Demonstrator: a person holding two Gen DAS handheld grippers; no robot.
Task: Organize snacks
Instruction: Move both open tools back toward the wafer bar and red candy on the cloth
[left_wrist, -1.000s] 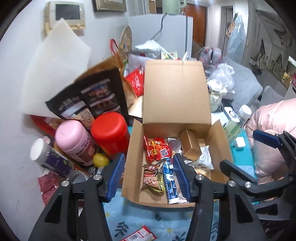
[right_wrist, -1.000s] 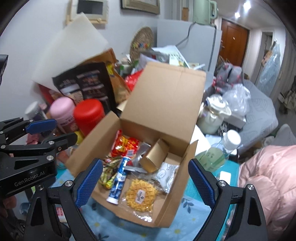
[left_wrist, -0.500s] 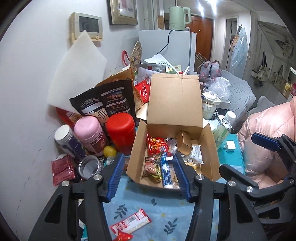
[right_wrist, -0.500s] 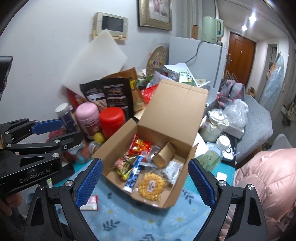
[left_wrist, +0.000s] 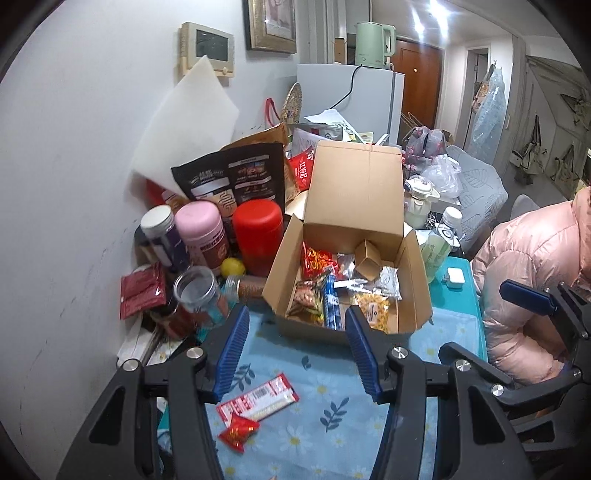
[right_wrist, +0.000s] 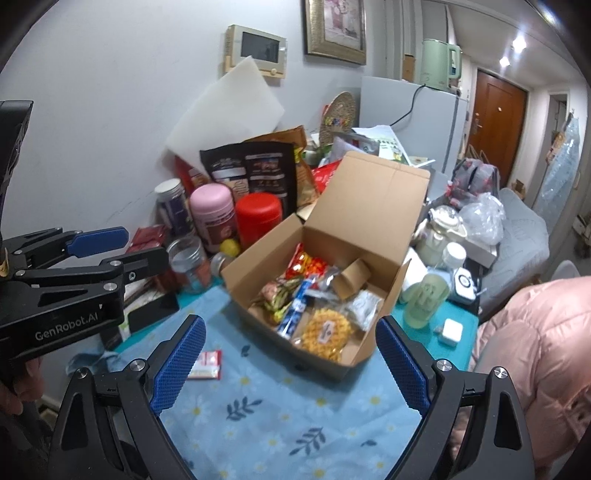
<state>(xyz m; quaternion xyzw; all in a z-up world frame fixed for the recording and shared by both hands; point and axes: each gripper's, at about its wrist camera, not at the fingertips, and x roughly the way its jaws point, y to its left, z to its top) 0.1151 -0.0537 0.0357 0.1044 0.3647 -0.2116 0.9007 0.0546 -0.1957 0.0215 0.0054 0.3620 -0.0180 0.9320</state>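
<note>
my left hand-held gripper (left_wrist: 295, 350) is partly spread and empty, my right hand-held gripper (right_wrist: 290, 363) wide and empty. just beyond the left one, a red-and-white snack packet (left_wrist: 257, 398) and a small red sachet (left_wrist: 237, 432) lie loose on the worktop (left_wrist: 325, 417). further off sits the open cardboard box (left_wrist: 413, 295), already crowded with snacks. a flat packet could slip from the pads, or snag the box's near wall.

My feeds look evenly lit by white ceiling spotlights (left_wrist: 436, 7) far back; sharp centre, strong fisheye bending, black vignette corners, soft shadows.
</note>
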